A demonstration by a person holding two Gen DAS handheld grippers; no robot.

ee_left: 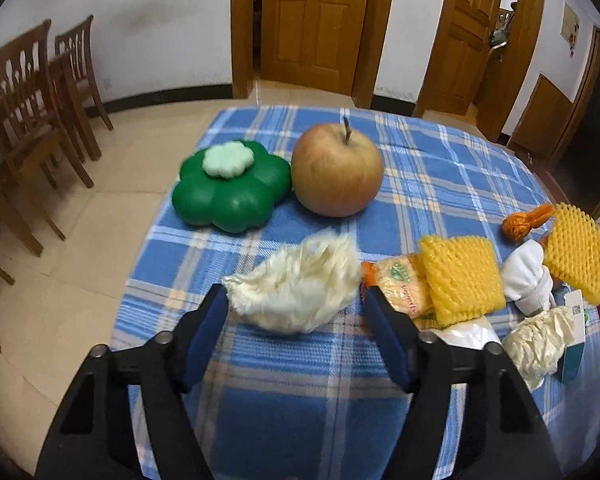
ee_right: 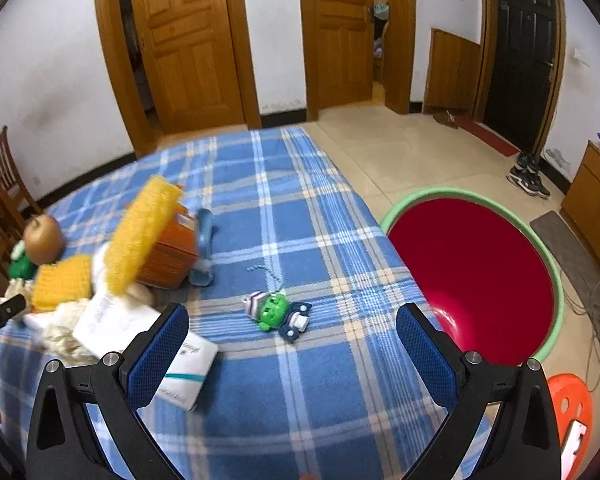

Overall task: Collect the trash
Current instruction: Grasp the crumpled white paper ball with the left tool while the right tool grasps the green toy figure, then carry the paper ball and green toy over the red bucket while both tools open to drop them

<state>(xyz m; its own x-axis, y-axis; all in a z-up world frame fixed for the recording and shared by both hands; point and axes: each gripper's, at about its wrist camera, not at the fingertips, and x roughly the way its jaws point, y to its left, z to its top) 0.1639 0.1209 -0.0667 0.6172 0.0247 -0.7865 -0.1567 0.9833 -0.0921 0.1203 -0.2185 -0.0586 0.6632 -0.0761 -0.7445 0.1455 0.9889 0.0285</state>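
- Bench (ee_left: 300, 400): covered with a blue plaid cloth; carries fruit, toys and loose trash.
- Left gripper (ee_left: 294, 304): fingers spread, angled down at the bench. A crumpled white tissue (ee_left: 296, 288) lies between the fingertips; the left pad is at its edge, the right pad stands just clear. Not clamped.
- Beyond the tissue: a green flower-shaped toy (ee_left: 232, 188) and an apple (ee_left: 337, 170), side by side and almost touching.
- Right of the left gripper: a pile of trash, including a yellow foam net (ee_left: 462, 280) lying over an orange snack wrapper (ee_left: 400, 286), a second foam net (ee_left: 578, 254), a white wad (ee_left: 528, 276) and crumpled paper (ee_left: 540, 344).
- Right gripper (ee_right: 292, 340): fingers spread wide, nothing between the pads. A small green figure keychain (ee_right: 276, 312) lies on the cloth just ahead of the fingertips.
- A white carton (ee_right: 188, 368) lies partly behind the right gripper's left finger; the trash pile, blurred, is farther left in that view.
- Red basin with green rim (ee_right: 476, 280): on the floor beside the bench edge, to the right of the right gripper.
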